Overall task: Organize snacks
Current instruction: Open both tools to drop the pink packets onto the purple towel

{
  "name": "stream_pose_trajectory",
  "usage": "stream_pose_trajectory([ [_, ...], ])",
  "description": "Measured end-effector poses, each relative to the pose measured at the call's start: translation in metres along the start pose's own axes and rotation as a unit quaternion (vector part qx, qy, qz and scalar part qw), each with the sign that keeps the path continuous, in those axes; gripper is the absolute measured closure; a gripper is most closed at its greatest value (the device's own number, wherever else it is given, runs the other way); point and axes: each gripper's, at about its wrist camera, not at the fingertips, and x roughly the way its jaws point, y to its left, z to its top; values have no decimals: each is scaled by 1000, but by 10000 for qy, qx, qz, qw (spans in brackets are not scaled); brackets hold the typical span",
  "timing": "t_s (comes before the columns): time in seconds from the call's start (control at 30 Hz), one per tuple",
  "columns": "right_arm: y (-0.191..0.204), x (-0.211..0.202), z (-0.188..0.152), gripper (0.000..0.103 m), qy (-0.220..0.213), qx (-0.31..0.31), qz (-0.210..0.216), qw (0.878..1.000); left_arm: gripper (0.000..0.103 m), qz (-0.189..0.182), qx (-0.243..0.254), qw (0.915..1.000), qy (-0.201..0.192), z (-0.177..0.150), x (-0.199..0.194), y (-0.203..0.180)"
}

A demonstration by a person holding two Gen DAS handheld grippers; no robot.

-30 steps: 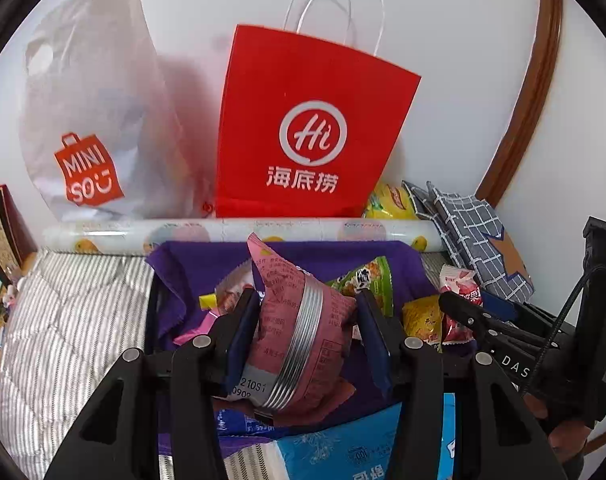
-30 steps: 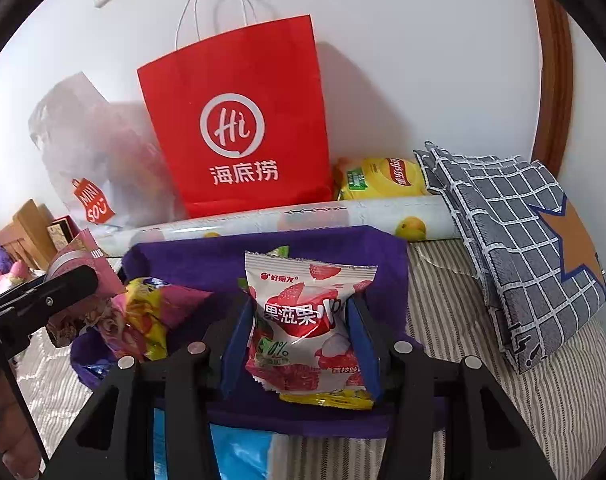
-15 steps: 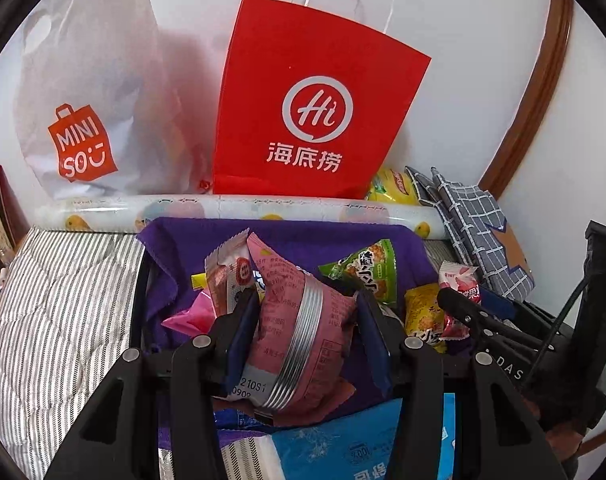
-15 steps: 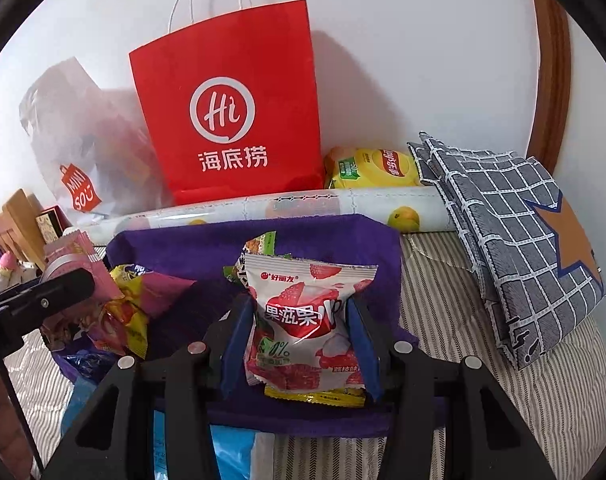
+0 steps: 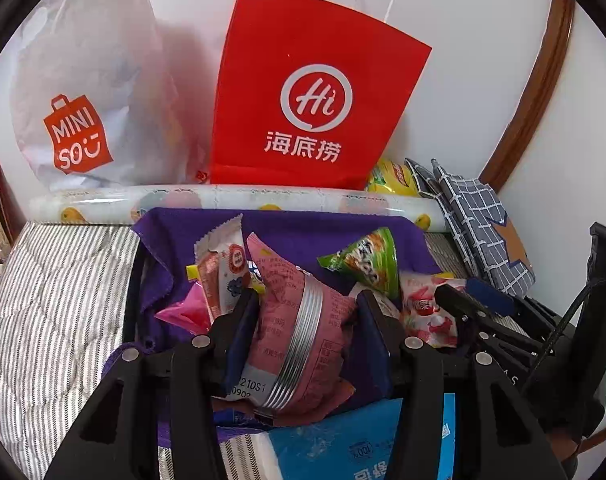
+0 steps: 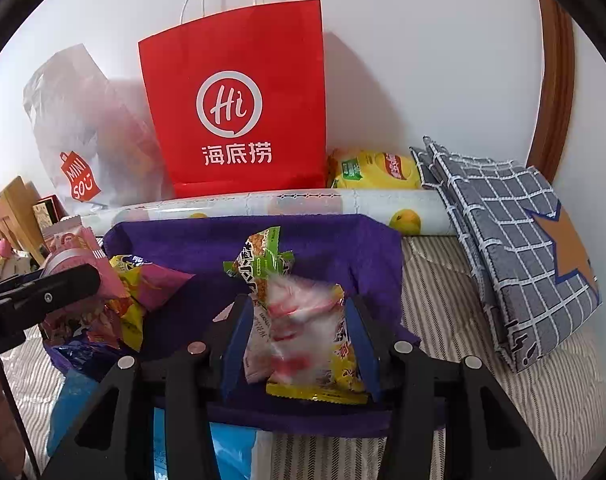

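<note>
My left gripper [image 5: 307, 312] is shut on a pink snack packet with a silver stripe [image 5: 299, 332] and holds it over the purple cloth-lined basket [image 5: 327, 228]. My right gripper [image 6: 295, 320] is shut on a red-and-white strawberry snack packet [image 6: 299, 328], blurred, over the same basket [image 6: 343, 240]; a yellow packet [image 6: 323, 390] shows under it. In the basket lie a green packet [image 5: 363, 260], a white-and-pink packet [image 5: 223, 268] and a magenta one [image 5: 185, 312]. The right gripper and its packet also show in the left wrist view [image 5: 427, 312]. The left gripper shows at the left of the right wrist view [image 6: 47, 288].
A red paper bag [image 5: 315, 96] and a white Miniso plastic bag [image 5: 87, 92] stand against the wall. A rolled fruit-print sheet [image 5: 231, 200] lies behind the basket. A yellow chip bag [image 6: 375, 170] and a checked cushion [image 6: 515, 248] lie at right. A blue pack [image 5: 343, 440] lies under the grippers on the striped bedding [image 5: 51, 304].
Both grippers have moved forward and lower over the basket. The strawberry packet in the right gripper has tipped and blurred. More packets in the basket now show.
</note>
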Motion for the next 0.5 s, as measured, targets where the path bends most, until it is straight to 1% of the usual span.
stream_pose_trajectory([
  [0.13,-1,1,-2,57,20,15,2,10000,53,25,37,10000,1,-1,0,-1],
  [0.37,-1,-3,-2,57,-75,47,98,9999,53,26,24,10000,58,-1,3,0],
  [0.5,1,-1,-3,57,-11,2,48,10000,53,49,56,10000,50,-2,4,-1],
])
